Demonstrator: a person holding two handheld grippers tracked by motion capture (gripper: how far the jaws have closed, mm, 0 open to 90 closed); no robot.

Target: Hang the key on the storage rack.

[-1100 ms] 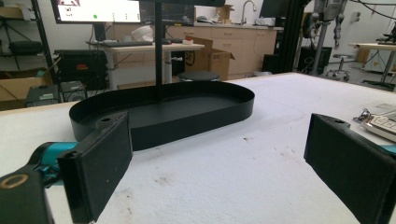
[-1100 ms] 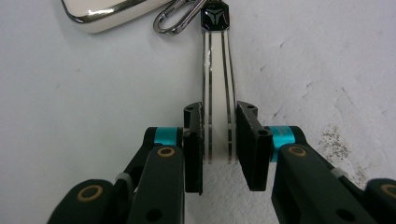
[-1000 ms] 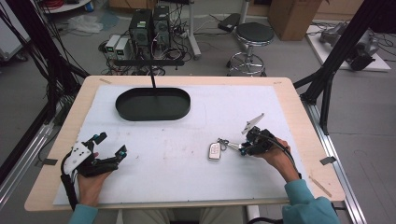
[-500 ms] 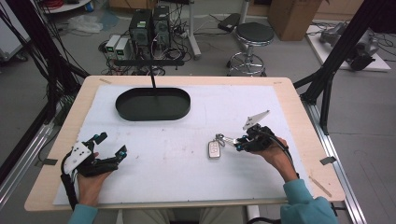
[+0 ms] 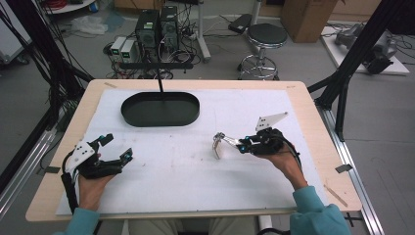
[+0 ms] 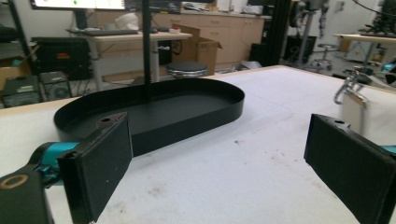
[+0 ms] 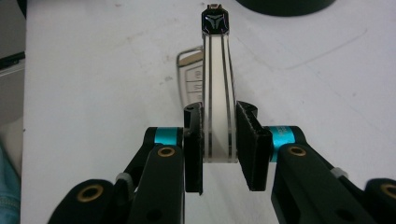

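**A:** Where is the key fob?

**B:** The white key fob (image 7: 217, 93) sits clamped between the pads of the right gripper (image 5: 241, 144), right of centre in the high view, lifted just off the white bench (image 5: 195, 186). In the right gripper view its long axis runs straight up the frame, away from the jaws, ending in a dark emblem at the top.

**A:** And what does the coming move depend on?

**B:** Likely the black oval tray (image 5: 160, 108), which lies up and to the left of the fob in the high view, well apart. The right hand is nearer the fob; the left gripper (image 6: 224, 163) rests at lower left, jaws spread with nothing between them.

**A:** Do the views differ?

**B:** The left gripper view shows the tray's raised rim and the fob hanging at its right edge; the right gripper view shows the pads pressing the fob's flat sides.
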